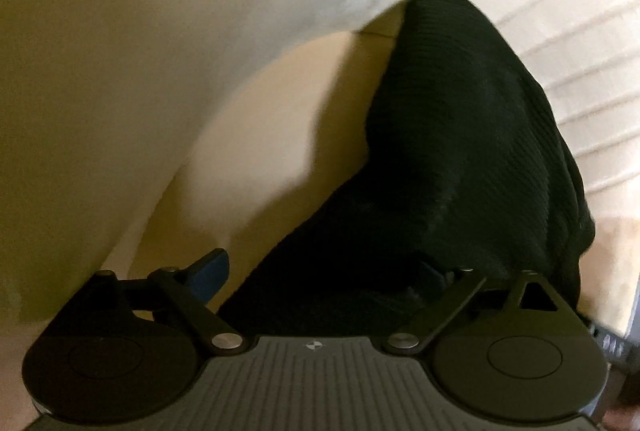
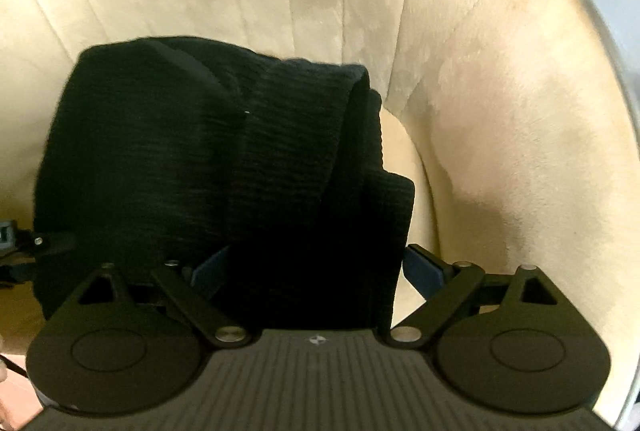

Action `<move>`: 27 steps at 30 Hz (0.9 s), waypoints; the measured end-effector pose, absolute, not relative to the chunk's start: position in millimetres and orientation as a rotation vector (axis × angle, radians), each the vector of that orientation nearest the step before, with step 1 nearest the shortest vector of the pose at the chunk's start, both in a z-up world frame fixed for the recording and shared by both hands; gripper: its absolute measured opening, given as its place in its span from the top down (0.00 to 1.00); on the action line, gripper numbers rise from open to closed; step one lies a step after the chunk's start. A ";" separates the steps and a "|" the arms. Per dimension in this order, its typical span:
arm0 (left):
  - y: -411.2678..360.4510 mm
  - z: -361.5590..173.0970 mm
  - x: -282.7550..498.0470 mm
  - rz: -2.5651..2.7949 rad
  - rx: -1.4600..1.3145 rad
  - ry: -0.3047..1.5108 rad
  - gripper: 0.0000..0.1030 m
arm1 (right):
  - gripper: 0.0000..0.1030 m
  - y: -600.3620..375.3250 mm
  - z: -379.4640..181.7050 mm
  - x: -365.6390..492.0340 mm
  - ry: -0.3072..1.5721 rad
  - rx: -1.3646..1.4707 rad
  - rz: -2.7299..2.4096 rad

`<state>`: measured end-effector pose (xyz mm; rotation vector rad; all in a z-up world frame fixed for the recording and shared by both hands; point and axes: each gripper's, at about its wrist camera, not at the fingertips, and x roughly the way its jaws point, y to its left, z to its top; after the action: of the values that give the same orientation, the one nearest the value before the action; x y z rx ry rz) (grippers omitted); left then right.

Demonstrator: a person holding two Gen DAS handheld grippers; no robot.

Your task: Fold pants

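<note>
- We see the black ribbed pants (image 2: 224,159) already doubled into a thick bundle, lying on the seat of a beige velvet armchair (image 2: 500,135), with channelled back panels on the far side.
- Our right gripper (image 2: 316,267) stands with its fingers spread wide; a layered near edge of the pants lies between them, but whether the pads press on it we cannot tell.
- Our left gripper (image 1: 320,271) is also wide apart: its left blue pad is bare, while the right one is hidden under cloth, so its grip is unclear too.
- We judge that the main folds are made; what remains looks like a last fold or tidying and letting go.
- The left view is blurred.
</note>
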<state>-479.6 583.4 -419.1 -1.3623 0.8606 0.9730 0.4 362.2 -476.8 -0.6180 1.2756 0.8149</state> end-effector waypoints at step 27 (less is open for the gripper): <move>468.4 -199.4 -443.2 1.043 -0.763 0.888 0.04 | 0.10 272.4 -292.4 -65.1 1.092 -0.485 0.909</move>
<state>-443.2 468.4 -199.4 -0.7635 0.8878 1.0427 -65.1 272.4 -292.4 -0.4846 1.0920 0.9093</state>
